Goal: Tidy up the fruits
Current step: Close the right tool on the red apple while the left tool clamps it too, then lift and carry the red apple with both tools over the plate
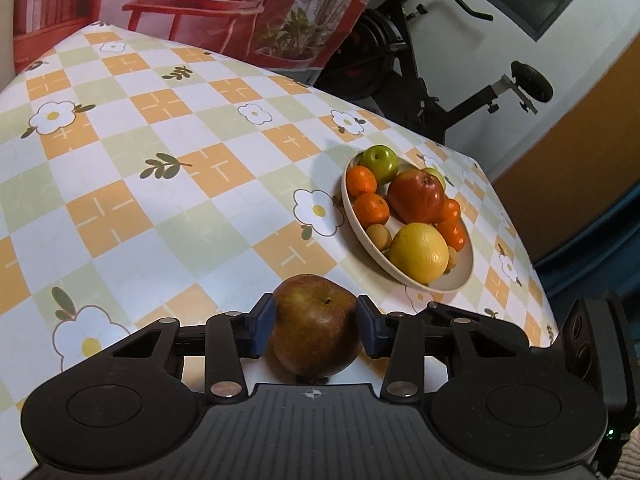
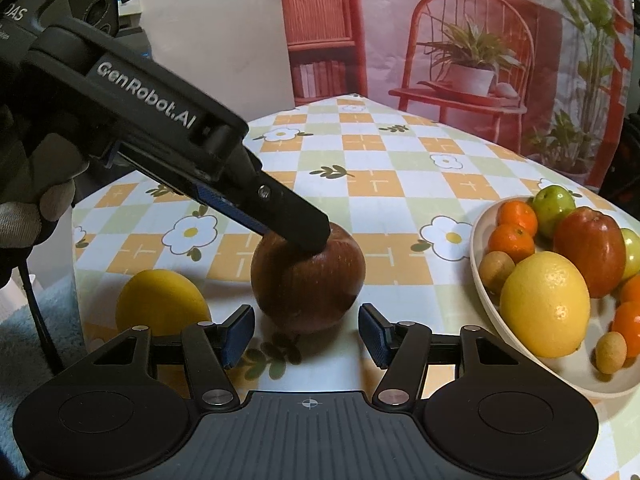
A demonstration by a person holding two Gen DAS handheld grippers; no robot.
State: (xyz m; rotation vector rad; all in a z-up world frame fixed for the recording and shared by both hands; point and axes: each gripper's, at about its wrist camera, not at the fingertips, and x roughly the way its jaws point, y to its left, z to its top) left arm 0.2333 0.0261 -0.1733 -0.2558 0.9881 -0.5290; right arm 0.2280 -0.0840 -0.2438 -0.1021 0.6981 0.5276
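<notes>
A brownish-red apple (image 1: 316, 328) stands on the checked tablecloth with its stem up. My left gripper (image 1: 315, 330) is shut on it, a blue pad pressed against each side. In the right wrist view one of its black fingers (image 2: 288, 216) comes down from the upper left onto the apple (image 2: 308, 280). My right gripper (image 2: 307, 334) is open just in front of the apple, with nothing held. A yellow citrus fruit (image 2: 162, 302) lies on the table left of the apple. The cream bowl (image 1: 360, 220) to the right holds a big yellow citrus (image 1: 419, 252), a red apple (image 1: 416, 196), a green apple (image 1: 380, 162) and several tangerines.
The table edge (image 1: 516, 208) runs close behind the bowl, with an exercise bike (image 1: 432, 80) beyond it. A printed backdrop (image 2: 460, 60) with a red chair hangs behind the table. A gloved hand (image 2: 24, 216) holds the left gripper. Small brown fruits (image 2: 610, 352) also lie in the bowl.
</notes>
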